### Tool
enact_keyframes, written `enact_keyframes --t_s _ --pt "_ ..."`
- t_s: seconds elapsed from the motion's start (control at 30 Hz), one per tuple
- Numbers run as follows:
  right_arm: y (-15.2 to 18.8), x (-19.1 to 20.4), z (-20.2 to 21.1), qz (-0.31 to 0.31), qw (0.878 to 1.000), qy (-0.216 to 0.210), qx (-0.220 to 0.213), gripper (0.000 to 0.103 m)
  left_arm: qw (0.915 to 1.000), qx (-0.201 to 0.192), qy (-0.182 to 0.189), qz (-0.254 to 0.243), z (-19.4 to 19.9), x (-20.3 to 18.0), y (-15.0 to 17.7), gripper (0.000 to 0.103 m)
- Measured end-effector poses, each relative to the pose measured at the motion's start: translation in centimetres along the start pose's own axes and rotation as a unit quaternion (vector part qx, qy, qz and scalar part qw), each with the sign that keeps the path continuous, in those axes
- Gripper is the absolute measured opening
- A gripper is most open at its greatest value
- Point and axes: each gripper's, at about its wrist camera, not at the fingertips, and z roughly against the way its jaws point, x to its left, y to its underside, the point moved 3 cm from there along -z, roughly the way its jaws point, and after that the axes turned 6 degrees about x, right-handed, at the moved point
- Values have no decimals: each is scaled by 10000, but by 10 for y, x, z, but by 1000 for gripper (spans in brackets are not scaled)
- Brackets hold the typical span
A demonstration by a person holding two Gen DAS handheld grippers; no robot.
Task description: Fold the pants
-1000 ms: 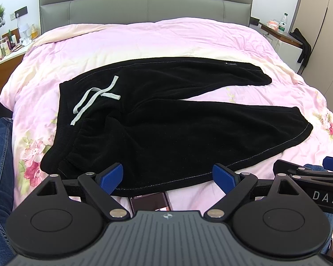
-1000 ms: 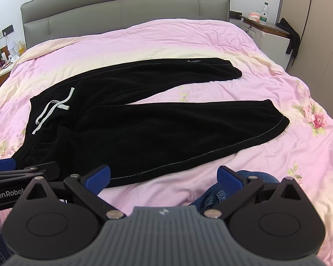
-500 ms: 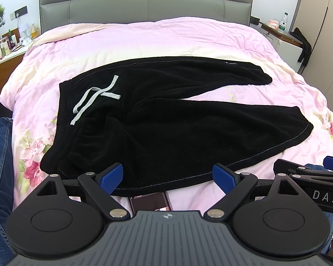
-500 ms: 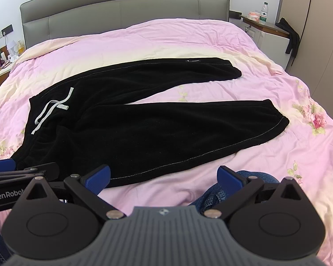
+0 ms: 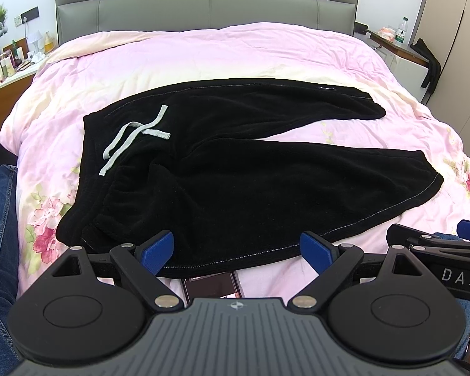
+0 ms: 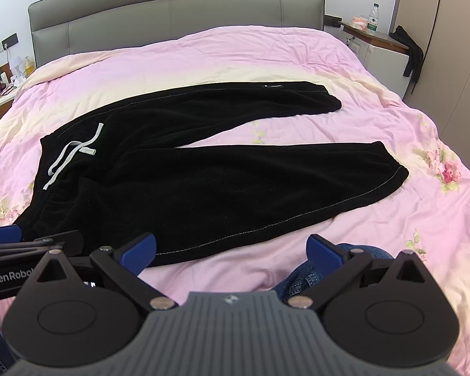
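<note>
Black fleece pants lie spread on the pink floral bed; my left claw and right claw hover near, both gaping empty.

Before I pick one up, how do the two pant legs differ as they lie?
The near leg looks wider than the far leg and ends lower right near the bed's foot; the far leg angles toward the headboard. The far leg shows a small pale mark near its cuff; the near leg shows none. Both lie flat, black, joined at the waistband, untouched by either gripper.

Bed in pink floral quilt, black pants spread flat, phone at near edge
</note>
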Motion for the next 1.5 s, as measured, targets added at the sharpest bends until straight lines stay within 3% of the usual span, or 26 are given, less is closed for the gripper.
enact_keyframes --t_s 0.4,0.63,0.83,1.03,1.13,1.27,1.37,1.5 --pt "-10 3 -16 27 9999 72 126 98 9996 243 121 54 -21 5 -10 103" --pt "-24 -11 -44 -135 9993 204 295 98 9987 407 80 298 -42 28 -18 103" --pt "-40 -45 -78 -426 9974 382 430 98 9946 699 -208 744 -69 74 -12 103" --pt "-62 -106 -126 -1110 9917 448 462 98 9831 977 -241 1529 -93 126 3 103" --pt "-72 -139 -150 -1544 9855 462 534 97 9753 1083 -272 1907 -102 147 13 103" --pt "-79 -183 -170 -2299 9721 406 252 98 9663 1133 -255 2296 -110 167 24 103" --pt "-82 -216 -184 -2858 9570 487 67 98 9581 1187 -125 2603 -121 179 30 103" --pt "-72 -260 -207 -3696 9289 55 -227 98 9480 1102 305 2969 -130 191 35 103"
